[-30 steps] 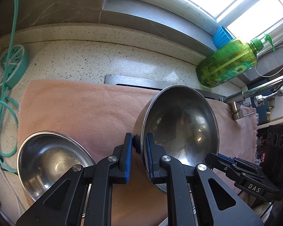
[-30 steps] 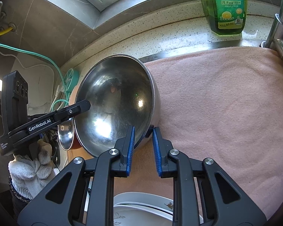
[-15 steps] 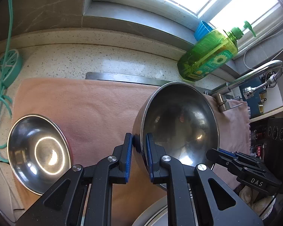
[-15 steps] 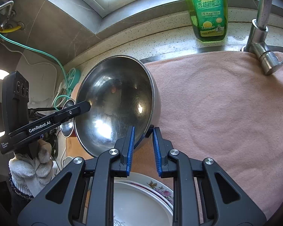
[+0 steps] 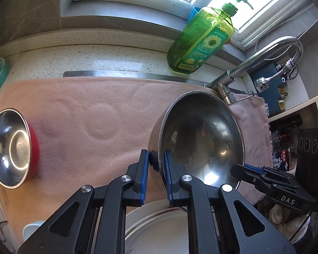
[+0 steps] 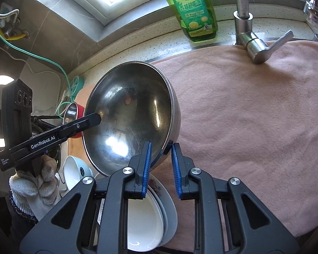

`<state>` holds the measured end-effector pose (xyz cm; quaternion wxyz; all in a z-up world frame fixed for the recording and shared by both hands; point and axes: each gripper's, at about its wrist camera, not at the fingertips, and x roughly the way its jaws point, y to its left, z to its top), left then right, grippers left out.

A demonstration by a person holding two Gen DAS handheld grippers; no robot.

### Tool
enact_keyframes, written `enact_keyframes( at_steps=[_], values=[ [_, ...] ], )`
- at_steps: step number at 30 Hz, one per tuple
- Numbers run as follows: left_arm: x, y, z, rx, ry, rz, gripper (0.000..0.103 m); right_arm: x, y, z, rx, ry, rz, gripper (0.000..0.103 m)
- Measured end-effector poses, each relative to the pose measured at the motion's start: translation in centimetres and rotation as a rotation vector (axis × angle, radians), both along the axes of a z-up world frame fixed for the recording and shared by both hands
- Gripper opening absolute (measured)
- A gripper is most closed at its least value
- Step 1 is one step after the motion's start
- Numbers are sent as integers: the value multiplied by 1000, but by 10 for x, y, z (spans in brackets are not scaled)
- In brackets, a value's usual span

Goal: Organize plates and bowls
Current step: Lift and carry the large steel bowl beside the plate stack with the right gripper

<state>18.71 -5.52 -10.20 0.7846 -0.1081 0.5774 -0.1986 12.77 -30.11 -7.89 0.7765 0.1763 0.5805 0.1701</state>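
Observation:
A large steel bowl (image 5: 201, 139) (image 6: 129, 116) hangs tilted above the pink cloth (image 5: 91, 114) (image 6: 243, 105). My left gripper (image 5: 155, 165) is shut on its left rim, and my right gripper (image 6: 161, 160) is shut on the opposite rim. Below the bowl lies a stack of white plates (image 5: 156, 228) (image 6: 146, 218). A smaller steel bowl with a red outside (image 5: 12, 148) (image 6: 73, 112) rests on the cloth at the left. A small white bowl (image 6: 74, 173) sits beside the plates.
A green dish soap bottle (image 5: 201, 40) (image 6: 190, 10) stands on the counter by the window. A chrome tap (image 5: 254, 63) (image 6: 248, 31) rises at the cloth's far edge. A teal cable (image 6: 53, 61) and plug lie at the left. A gloved hand (image 6: 34, 190) holds the left gripper.
Both grippers have carried the large bowl to the right, away from the red-sided bowl. The stack of plates has come into view beneath it, and the tap is nearer.

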Motion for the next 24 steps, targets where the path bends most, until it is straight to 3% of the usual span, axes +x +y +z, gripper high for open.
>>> enact_keyframes(
  at_steps=[24],
  values=[
    [-64,-99,-21,-1,82,-191,18,-57,-98,-35,-56,81,-93,20]
  ],
)
